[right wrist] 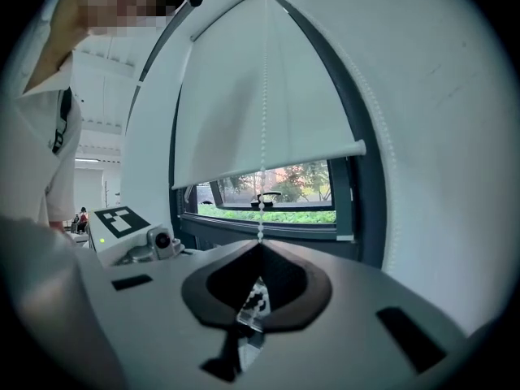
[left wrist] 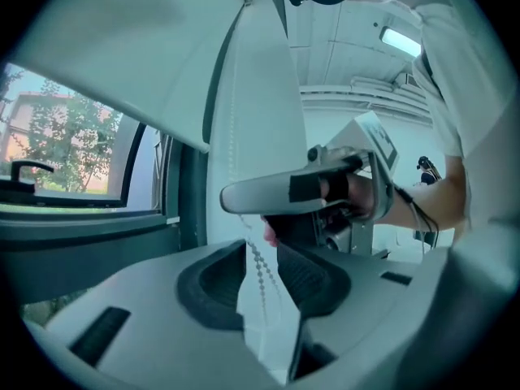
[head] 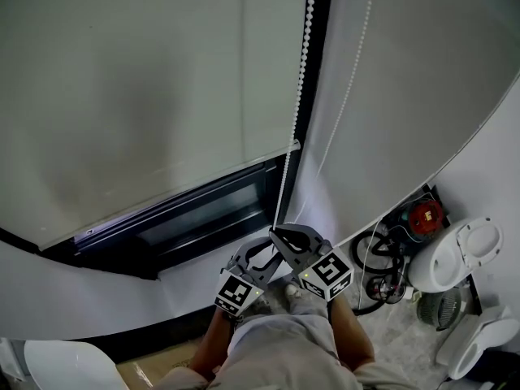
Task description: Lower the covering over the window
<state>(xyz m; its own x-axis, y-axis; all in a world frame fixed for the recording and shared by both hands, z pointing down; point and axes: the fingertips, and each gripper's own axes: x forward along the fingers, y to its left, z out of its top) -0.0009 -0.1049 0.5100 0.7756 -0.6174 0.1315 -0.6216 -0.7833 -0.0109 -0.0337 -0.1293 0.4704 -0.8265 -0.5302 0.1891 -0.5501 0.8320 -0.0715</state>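
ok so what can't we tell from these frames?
- Bead chain bottom loop: head view, hidden behind left gripper and right gripper; each gripper view loses it under its own jaws.
- Whether the left gripper touches the chain: left gripper view, beads blurred in the gap.
- Blind roller and clutch: cut off by the head view's top edge.
- Floor clutter at right: head view, too small to identify.

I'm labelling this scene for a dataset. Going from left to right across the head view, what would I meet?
Roller blind → bead chain → black cables → red device → white appliance.
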